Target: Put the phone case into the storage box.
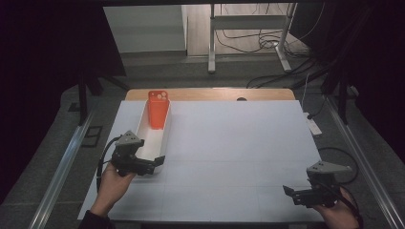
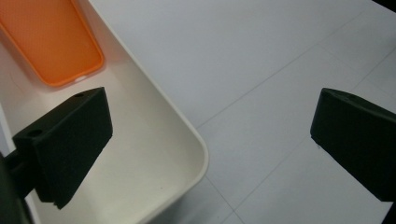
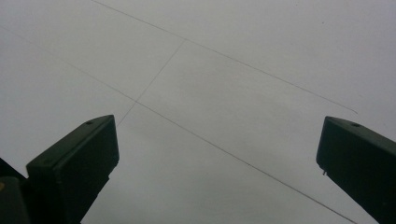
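With left gripper [image 1: 155,162] spread wide astride the near corner of the white tray [image 2: 196,140], orange phone case [image 1: 158,109] leaning at its far end, best to close squarely on the wall; right gripper [image 1: 293,193] wide, idle.

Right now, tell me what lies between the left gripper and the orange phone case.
Nothing but the bare floor of the white tray. The left gripper straddles its near corner, and the phone case leans at the far end. The high view shows it.
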The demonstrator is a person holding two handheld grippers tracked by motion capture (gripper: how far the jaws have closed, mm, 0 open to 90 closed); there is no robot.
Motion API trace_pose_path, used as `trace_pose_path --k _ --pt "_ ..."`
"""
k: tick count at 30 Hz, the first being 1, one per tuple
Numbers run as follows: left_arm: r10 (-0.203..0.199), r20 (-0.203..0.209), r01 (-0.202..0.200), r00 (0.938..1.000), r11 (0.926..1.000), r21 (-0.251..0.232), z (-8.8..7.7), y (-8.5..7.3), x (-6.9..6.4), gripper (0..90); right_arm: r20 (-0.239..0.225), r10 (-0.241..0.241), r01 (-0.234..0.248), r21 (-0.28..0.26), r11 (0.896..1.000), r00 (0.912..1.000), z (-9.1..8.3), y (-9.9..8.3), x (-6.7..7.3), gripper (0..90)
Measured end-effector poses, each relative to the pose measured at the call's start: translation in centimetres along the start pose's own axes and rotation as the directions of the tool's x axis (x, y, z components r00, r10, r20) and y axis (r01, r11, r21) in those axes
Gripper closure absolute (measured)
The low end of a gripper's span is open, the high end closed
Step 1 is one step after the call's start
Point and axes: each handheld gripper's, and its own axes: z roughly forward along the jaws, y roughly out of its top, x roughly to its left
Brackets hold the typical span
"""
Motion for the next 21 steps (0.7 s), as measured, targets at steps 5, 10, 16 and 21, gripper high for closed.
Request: trace_pose_path --k 5,10,16,21 --pt "-0.005 0.000 0.005 1.0000 1.0000 -0.001 -0.6 -0.6 -0.3 0.0 0.000 0.000 0.000 -0.001 1.000 1.0000 0.0 0.0 0.0 0.0" --pt "-0.012 0.002 0.012 0.9999 0.9999 -0.004 -1.3 -1.3 -0.4 0.0 0.002 -0.001 0.001 -0.001 1.000 1.0000 0.0 0.0 0.0 0.0" --pt "-0.026 -0.003 0.026 0.9996 0.9996 -0.011 -2.1 -2.1 -0.4 0.0 0.002 -0.004 0.004 0.001 1.000 1.0000 0.0 0.0 0.0 0.0" --pt "-0.035 -0.009 0.035 0.9993 0.9993 -0.013 -2.7 -2.8 -0.3 0.0 0.003 -0.004 0.004 0.001 1.000 1.0000 0.0 0.0 0.0 0.0"
